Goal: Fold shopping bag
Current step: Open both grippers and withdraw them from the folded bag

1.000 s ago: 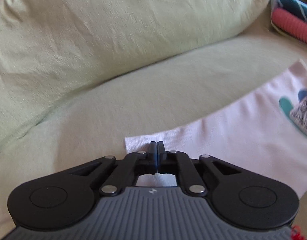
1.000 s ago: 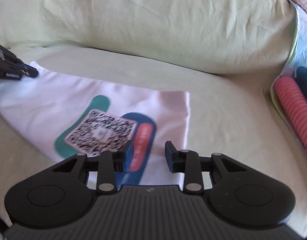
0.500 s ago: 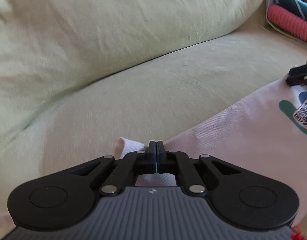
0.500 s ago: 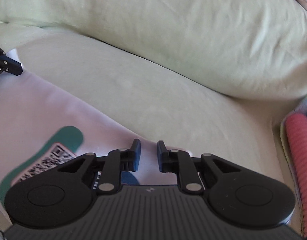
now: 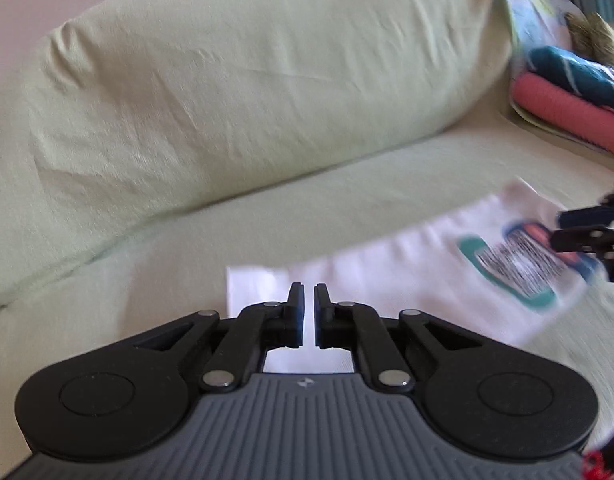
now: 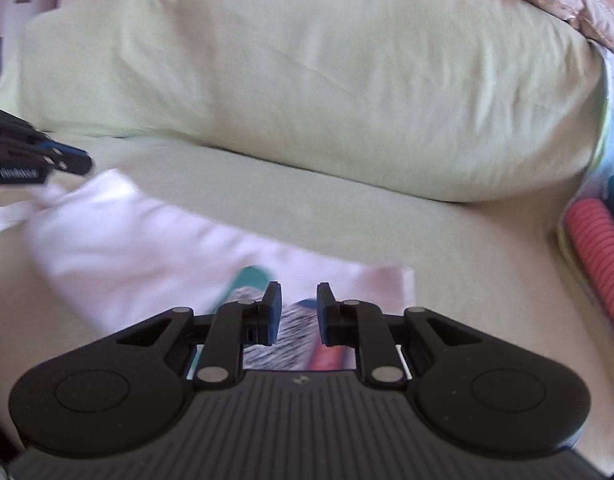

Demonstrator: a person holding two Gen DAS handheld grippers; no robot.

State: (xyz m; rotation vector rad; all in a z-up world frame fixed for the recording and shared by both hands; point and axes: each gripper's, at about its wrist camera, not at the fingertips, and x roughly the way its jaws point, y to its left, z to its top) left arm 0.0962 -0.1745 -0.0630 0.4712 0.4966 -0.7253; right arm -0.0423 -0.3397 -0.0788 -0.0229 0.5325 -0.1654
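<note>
1. The white cloth shopping bag (image 5: 387, 280) with a teal, blue and red printed patch (image 5: 523, 260) lies spread on the pale green sofa seat cushion (image 5: 267, 216). Its plain end sits just beyond and under the left gripper (image 5: 308, 292) fingertips. Its printed end lies under the right gripper (image 6: 299, 292).
2. The left gripper's fingers stand a narrow slit apart, with white cloth showing through the gap and nothing pinched. The right gripper's jaws are opening, and the print lies below them, not between them.
3. Risk: motion blur suggests both hands are moving. A finger dragging across the loose cloth could bunch it or slide it off square, giving a crooked crease.
4. Risk: a pinch taken too shallow on either end would likely catch one layer only, so the bag sags open when lifted.
5. A second ago the left fingers were pressed together on the bag's near edge, and now they have parted.
6. The right fingers stood wider then. Half a second ago the bag's left corner curled up, and now it lies flat.
</note>
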